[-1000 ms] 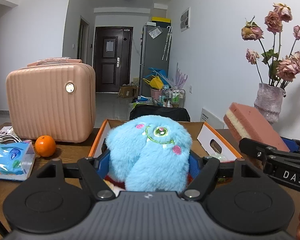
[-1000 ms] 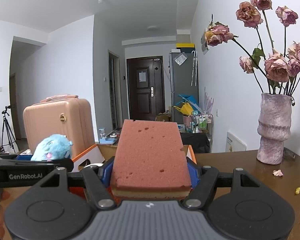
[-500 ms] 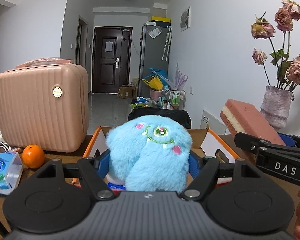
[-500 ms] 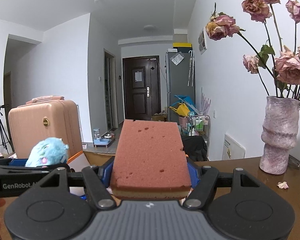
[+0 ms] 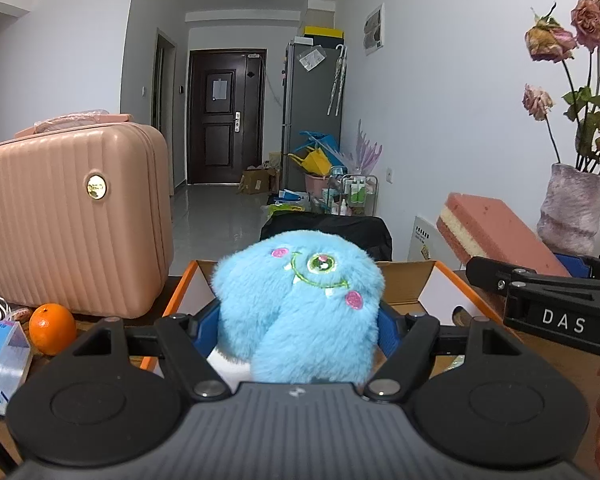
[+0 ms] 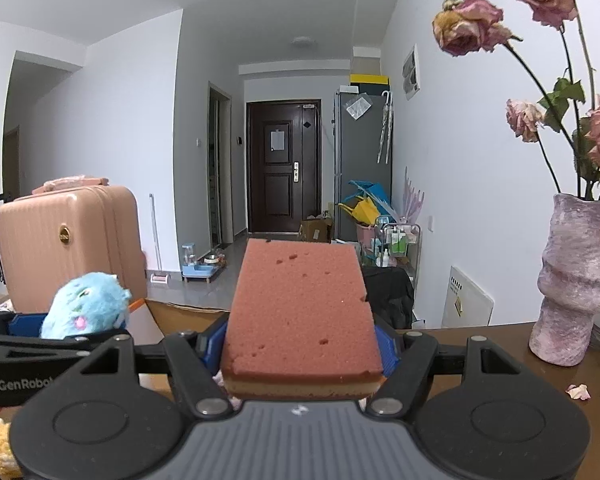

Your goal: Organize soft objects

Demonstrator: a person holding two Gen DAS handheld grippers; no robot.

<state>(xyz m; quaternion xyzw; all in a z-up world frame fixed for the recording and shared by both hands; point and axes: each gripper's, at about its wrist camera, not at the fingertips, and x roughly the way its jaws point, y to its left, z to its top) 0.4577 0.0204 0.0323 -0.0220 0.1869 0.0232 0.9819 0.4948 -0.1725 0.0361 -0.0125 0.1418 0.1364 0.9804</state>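
Left wrist view: left gripper (image 5: 298,320) clamped on blue plush monster (image 5: 300,304), held above open cardboard box (image 5: 432,280). Right gripper (image 6: 300,344) clamped on pink sponge (image 6: 300,308), just right of the plush. Farther back on the table (image 6: 480,344): orange (image 5: 52,329), pink suitcase (image 5: 72,216), vase (image 6: 576,280).
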